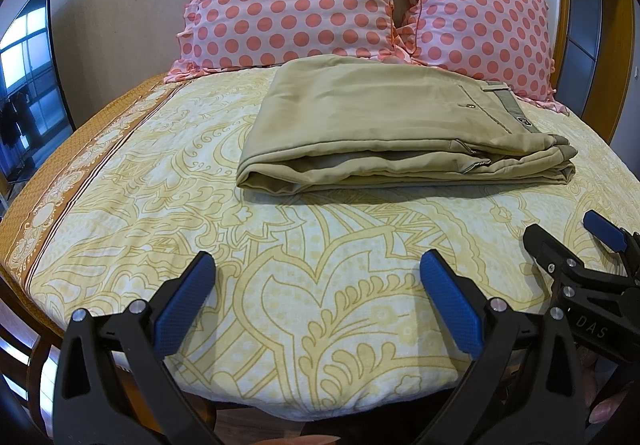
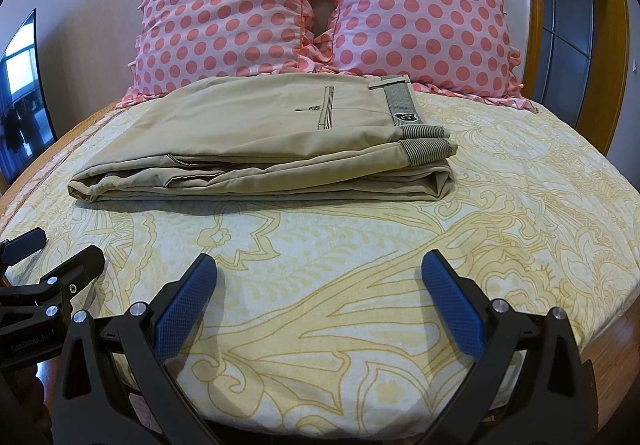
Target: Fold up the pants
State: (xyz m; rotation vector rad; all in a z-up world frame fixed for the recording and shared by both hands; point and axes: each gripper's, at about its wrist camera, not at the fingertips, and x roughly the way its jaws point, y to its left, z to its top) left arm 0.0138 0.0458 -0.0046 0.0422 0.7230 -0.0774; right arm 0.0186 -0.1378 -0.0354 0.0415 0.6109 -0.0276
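Khaki pants (image 1: 384, 129) lie folded in a flat stack on the bed, waistband to the right; they also show in the right wrist view (image 2: 264, 141). My left gripper (image 1: 316, 269) is open and empty, held over the sheet well in front of the pants. My right gripper (image 2: 320, 269) is open and empty, also short of the pants. The right gripper shows at the right edge of the left wrist view (image 1: 568, 233), and the left gripper at the left edge of the right wrist view (image 2: 56, 245).
A yellow patterned bed sheet (image 1: 280, 285) covers the mattress. Two pink polka-dot pillows (image 2: 224, 9) (image 2: 420, 13) stand right behind the pants. A dark TV screen (image 1: 28, 85) is at the left, a wooden door frame (image 2: 608, 45) at the right.
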